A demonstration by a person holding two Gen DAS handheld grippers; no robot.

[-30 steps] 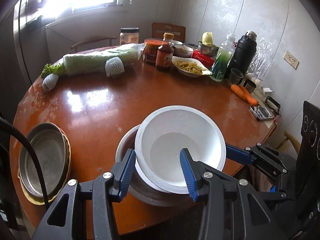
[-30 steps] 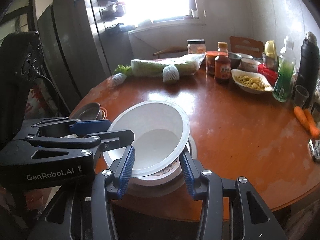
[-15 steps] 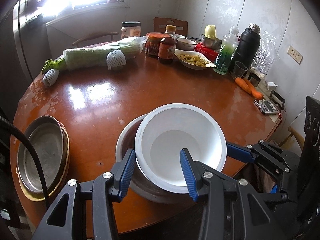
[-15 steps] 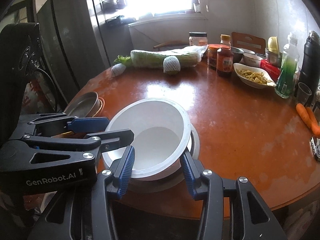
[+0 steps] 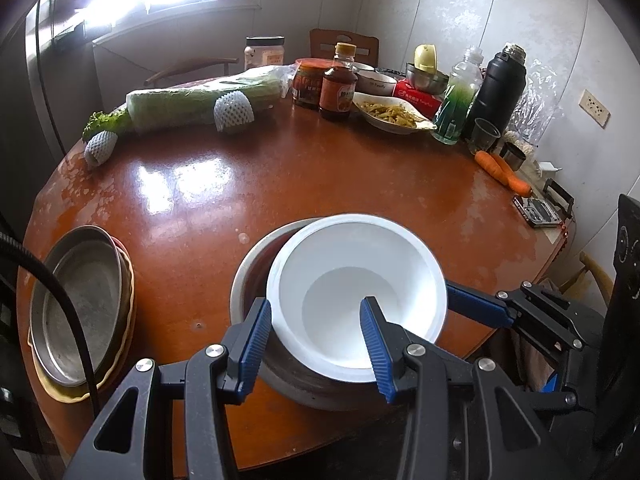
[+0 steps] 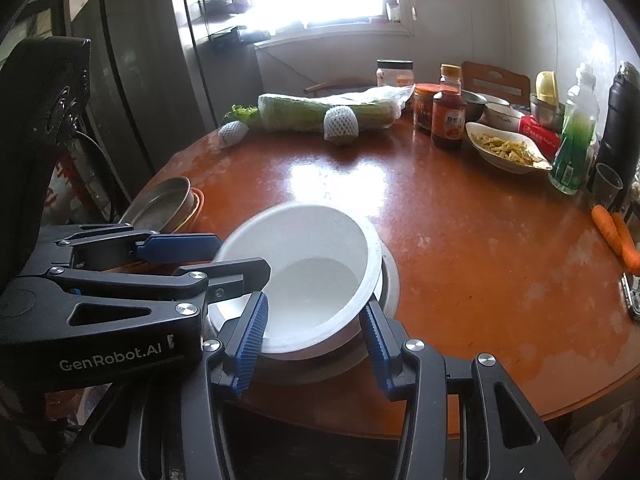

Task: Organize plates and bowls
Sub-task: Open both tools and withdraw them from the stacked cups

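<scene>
bowl: round white plastic bowl point(image 5: 356, 296) sitting tilted inside a bigger grey metal basin point(image 5: 256, 272) at the near edge of the round reddish-brown wooden tabletop point(image 5: 280, 184); no real long axis since it's round; mouth points up and leans toward the basin's right side in the left wrist view

left gripper: left gripper point(image 5: 316, 340) has its blue-padded jaws set either side of the bowl's near-left rim, one pad outside the wall and one inside; gap looks fairly narrow, but honestly I can't tell if the pads actually press on the rim

right gripper: right gripper point(image 6: 314, 334) straddles the bowl's near rim from the other side, same kind of gap; can't tell if it's clamped either; its blue fingers point(image 5: 476, 306) reach the bowl's right rim in the left wrist view

plates: stack of shallow metal and coloured plates point(image 5: 80, 304) at the left edge of the tabletop, well apart from the basin

far side: wrapped green cabbage point(image 5: 200, 100), brown sauce bottle point(image 5: 339, 88), white dish of food point(image 5: 390, 114), black flask point(image 5: 498, 88), two orange carrots point(image 5: 502, 170) along the back and right
</scene>
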